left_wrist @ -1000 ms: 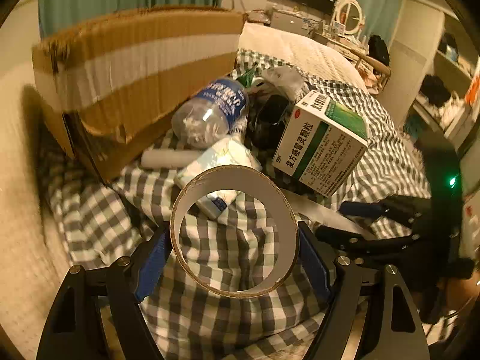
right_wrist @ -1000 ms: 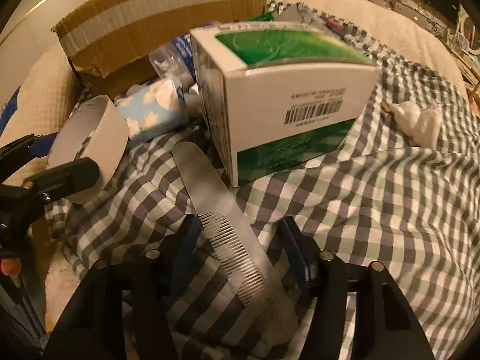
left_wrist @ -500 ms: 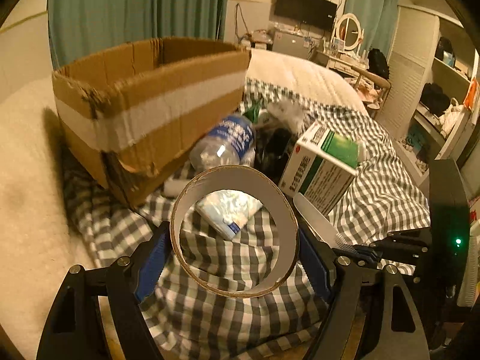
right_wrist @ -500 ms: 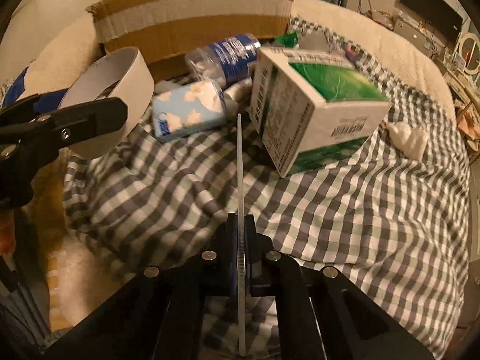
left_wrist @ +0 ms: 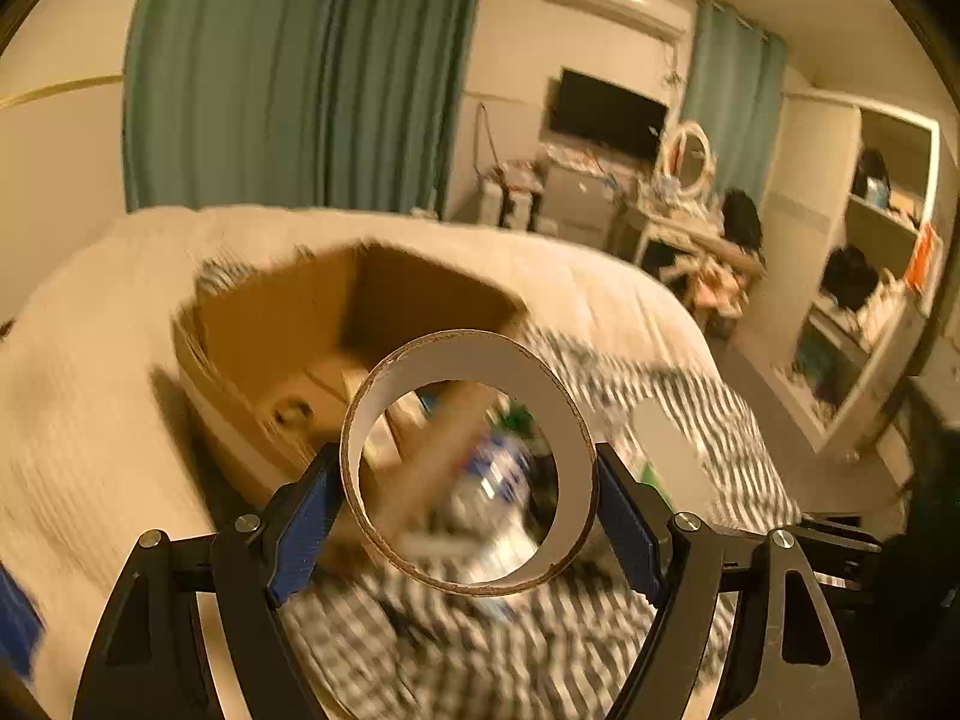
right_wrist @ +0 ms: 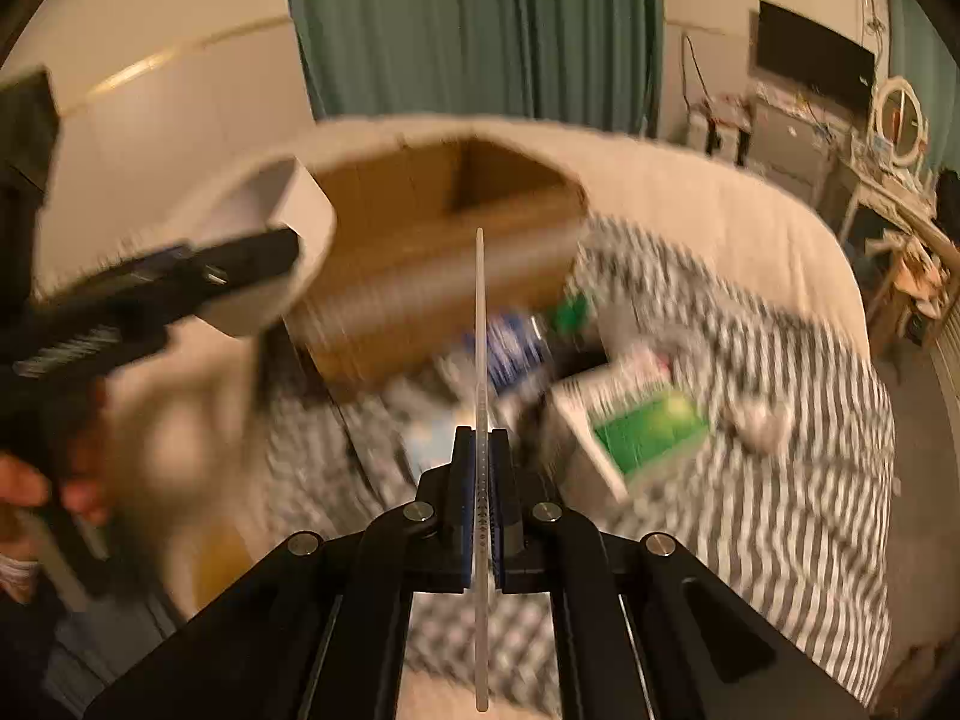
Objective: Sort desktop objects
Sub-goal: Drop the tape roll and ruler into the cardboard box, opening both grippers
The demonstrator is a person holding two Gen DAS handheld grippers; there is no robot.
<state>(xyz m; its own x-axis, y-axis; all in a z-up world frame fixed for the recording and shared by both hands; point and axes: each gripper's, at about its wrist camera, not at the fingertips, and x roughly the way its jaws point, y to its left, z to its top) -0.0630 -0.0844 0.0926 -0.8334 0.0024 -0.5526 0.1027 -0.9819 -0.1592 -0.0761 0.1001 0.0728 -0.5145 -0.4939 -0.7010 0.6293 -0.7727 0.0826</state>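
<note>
Above cardboard box: left gripper clamps tape roll; right gripper pinches comb; labels blurred.

Dim, warm indoor light; heavy motion blur mid-frame, fisheye-warped edges.

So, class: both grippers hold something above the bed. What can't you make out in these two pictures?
- Left wrist view: what lies in the cardboard box, blurred and partly behind the tape roll.
- Right wrist view: print on the green box, smeared by motion.
- Right wrist view: the comb is edge-on, so its teeth barely show.
</note>
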